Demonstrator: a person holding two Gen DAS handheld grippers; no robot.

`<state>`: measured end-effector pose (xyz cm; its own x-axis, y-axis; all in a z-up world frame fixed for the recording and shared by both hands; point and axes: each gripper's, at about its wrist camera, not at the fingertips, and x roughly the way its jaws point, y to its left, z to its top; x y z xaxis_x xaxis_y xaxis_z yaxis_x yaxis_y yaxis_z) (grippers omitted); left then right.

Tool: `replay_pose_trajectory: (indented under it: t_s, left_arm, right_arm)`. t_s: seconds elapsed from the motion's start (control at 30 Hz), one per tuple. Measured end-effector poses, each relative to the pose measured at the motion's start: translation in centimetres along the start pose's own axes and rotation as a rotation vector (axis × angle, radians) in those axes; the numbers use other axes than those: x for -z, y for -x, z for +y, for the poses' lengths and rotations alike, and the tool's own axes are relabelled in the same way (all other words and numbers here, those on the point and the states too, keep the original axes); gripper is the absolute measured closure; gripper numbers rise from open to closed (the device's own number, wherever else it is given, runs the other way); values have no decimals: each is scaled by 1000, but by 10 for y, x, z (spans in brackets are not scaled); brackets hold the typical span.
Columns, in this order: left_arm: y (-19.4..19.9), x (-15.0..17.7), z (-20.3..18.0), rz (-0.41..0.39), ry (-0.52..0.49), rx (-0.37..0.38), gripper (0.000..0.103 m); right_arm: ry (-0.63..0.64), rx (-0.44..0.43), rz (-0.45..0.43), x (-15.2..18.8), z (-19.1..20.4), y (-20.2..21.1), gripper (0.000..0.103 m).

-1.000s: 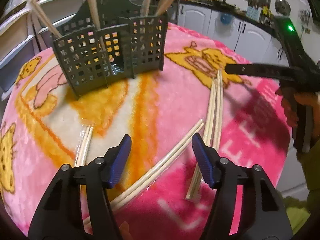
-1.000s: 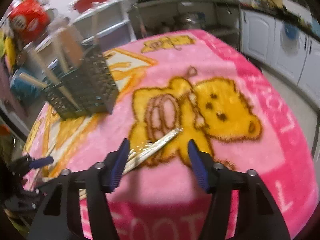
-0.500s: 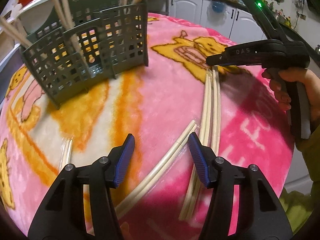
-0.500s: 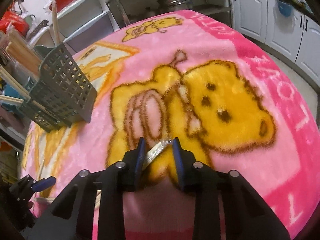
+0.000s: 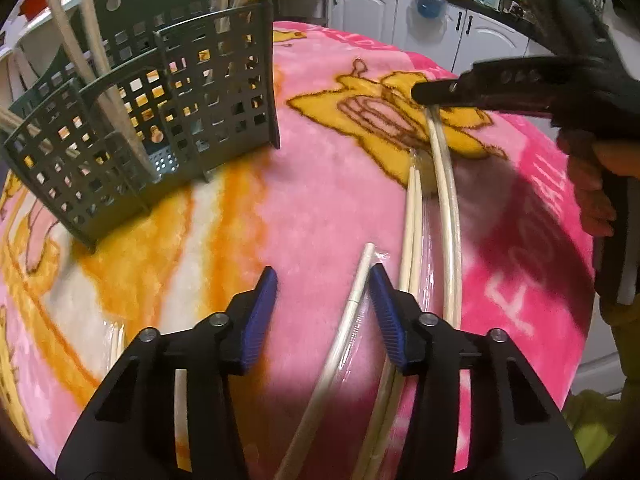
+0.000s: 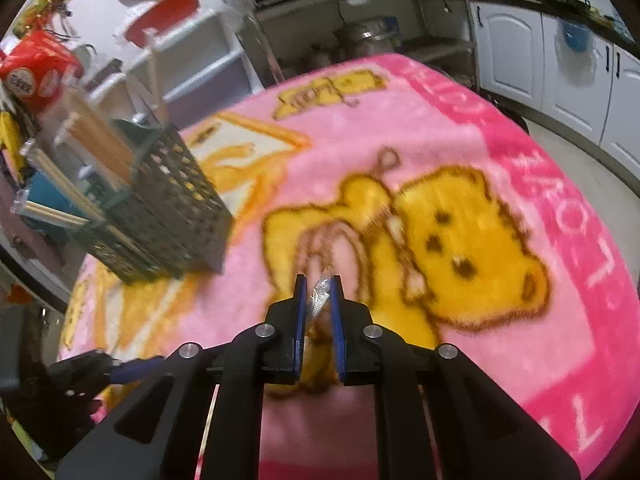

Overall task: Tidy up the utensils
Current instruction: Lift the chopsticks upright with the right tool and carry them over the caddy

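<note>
A dark green grid utensil basket (image 5: 160, 120) stands on the pink blanket, holding several chopsticks; it also shows in the right wrist view (image 6: 160, 220). Wrapped chopstick pairs lie on the blanket. My right gripper (image 6: 318, 300) is shut on the clear-wrapped tip of one pair (image 5: 446, 208), lifting its far end; it also shows in the left wrist view (image 5: 424, 94). My left gripper (image 5: 322, 300) is open just above the blanket, with another wrapped pair (image 5: 352, 308) running between its jaws, near the right pad. A third pair (image 5: 412, 220) lies beside it.
The blanket-covered table (image 6: 520, 160) drops off at the right, with white cabinets (image 6: 560, 60) beyond. White shelves (image 6: 192, 60) stand behind the basket. More chopsticks (image 5: 116, 344) lie at the left under my left gripper.
My right gripper closed on the chopstick wrapper tip and lifted it. My left gripper moved forward and right over another pair, staying open.
</note>
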<state>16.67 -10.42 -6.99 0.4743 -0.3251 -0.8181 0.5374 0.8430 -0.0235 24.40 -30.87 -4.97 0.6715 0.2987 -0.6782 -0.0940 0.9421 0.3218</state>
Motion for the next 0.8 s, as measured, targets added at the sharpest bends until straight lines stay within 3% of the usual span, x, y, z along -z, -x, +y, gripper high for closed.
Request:
replay_pose_trajectory:
  t_s: [0.3,0.5,0.8]
  left_arm:
    - [-10,-22,7,34,34,69,99]
    - [-1,-27,13,12,52,85,100]
    - [46,-39,30,-115,110,81,100]
  right_arm:
    - [102,-65,-91,-14,32,36,94]
    - [168,-98,-140,-20,56,57,94]
    - [245,-156,-202,-25,88,86,95]
